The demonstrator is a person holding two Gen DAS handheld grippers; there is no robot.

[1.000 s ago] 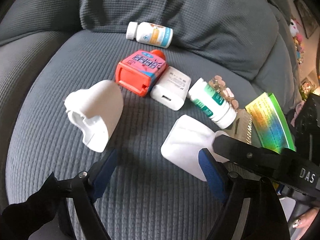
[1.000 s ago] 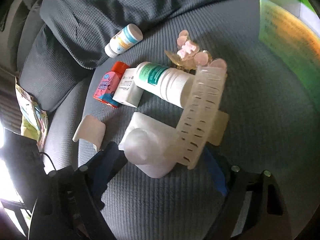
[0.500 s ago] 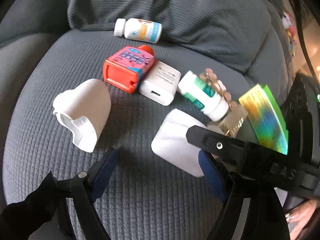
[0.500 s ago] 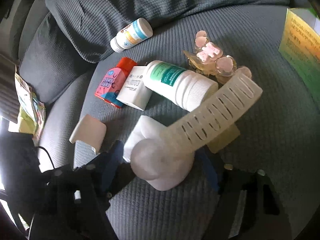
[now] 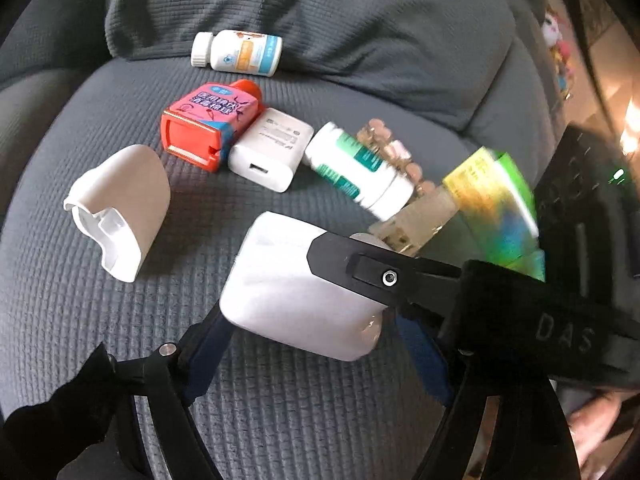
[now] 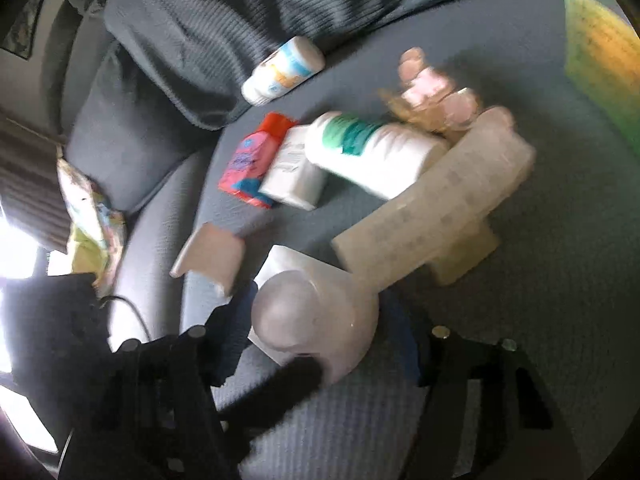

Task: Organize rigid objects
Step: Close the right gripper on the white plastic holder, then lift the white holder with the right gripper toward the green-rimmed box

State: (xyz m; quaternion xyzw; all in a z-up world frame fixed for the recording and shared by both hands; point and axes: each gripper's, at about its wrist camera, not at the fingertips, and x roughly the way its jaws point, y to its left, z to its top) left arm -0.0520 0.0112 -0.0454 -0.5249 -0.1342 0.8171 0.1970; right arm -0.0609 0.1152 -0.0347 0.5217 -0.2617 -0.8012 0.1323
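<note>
Rigid objects lie on a grey sofa seat. A white flat bottle lies between my left gripper's open blue fingers. My right gripper spans the same bottle's round cap; whether it grips it is unclear. My right gripper's black finger crosses the bottle in the left wrist view. A translucent slotted piece lies beside the cap. Behind it lie a green-labelled white bottle, a white charger, a pink-red bottle and a white curved cover.
A small pill bottle rests against the grey back cushion. A pink blister pack lies behind the green-labelled bottle. A green-yellow box stands at the right. A colourful packet sits at the sofa's left side.
My left gripper has moved forward, bringing its fingers to either side of the white flat bottle. My right gripper has closed in on the bottle's cap. Both views are blurred by motion.
</note>
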